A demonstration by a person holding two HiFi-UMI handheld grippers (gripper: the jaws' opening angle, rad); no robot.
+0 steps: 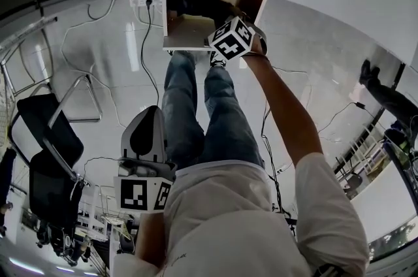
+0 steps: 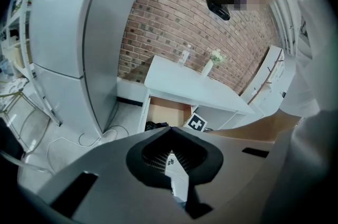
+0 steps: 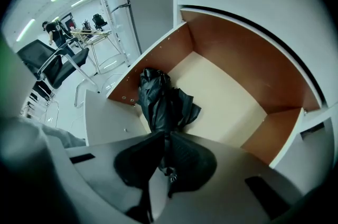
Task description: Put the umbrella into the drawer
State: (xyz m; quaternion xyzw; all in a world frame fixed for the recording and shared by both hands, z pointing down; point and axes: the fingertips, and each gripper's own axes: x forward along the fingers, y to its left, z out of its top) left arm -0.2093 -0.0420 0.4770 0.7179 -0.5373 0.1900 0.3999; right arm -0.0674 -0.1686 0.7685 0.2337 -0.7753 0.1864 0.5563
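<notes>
The umbrella [image 3: 161, 101] is lying bunched inside the open drawer [image 3: 248, 59]. The right hand-held gripper [image 3: 165, 136] is hanging above it, jaws together and seemingly empty, and the left hand-held gripper [image 2: 171, 130] is sitting closed too. Loose folds are risking a jam when the drawer slides in.

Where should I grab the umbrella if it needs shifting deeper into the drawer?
Grip the folded black umbrella across its narrower far half, coming straight down from above. It lies flat beside the drawer's side wall, which likely blocks a sideways approach, and the loose fabric flaring nearer the front would probably slip.
</notes>
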